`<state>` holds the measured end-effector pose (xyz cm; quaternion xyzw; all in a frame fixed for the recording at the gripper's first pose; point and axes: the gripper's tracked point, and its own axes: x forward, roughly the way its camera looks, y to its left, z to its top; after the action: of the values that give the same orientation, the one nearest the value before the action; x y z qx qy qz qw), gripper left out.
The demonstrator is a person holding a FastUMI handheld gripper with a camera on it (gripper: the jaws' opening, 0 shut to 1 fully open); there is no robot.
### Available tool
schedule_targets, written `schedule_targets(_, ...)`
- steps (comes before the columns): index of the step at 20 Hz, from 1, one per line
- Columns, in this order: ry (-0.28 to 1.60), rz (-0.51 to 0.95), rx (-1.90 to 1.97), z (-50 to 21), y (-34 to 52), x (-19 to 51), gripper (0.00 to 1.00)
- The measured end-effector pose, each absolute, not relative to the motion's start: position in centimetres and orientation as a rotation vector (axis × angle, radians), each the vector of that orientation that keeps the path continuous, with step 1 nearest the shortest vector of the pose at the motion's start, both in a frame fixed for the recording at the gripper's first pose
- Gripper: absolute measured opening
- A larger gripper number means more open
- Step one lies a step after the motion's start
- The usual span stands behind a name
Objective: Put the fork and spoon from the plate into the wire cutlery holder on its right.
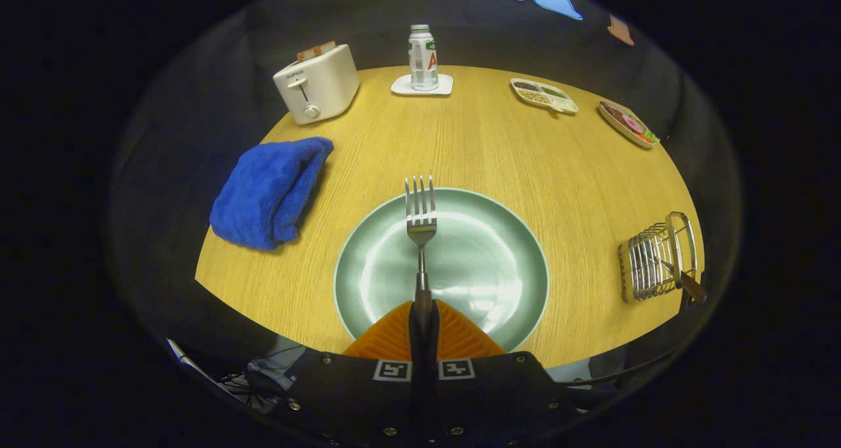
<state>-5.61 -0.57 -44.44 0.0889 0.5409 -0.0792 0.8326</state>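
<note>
At the bottom centre the fingers (424,316) pinch the fork (420,218) by its handle, over the green plate (519,238). Its long axis runs straight ahead, tines pointing away toward the bottle (423,57). The grip is narrow, so the fork may swivel or slip when swung to the wire cutlery holder (650,261) at right, where a handle already protrudes.

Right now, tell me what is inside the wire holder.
One utensil's dark handle sticks out of the wire holder; its working end is hidden behind the wires. The gripper is shut on the fork above the plate.
</note>
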Motion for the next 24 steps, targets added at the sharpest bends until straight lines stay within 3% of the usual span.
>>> schedule_targets(9,1.045,-0.370,0.248,-39.5,-8.7,-5.3,0.00)
schedule_targets(24,1.050,-0.720,0.446,-38.7,-18.8,-12.2,0.01)
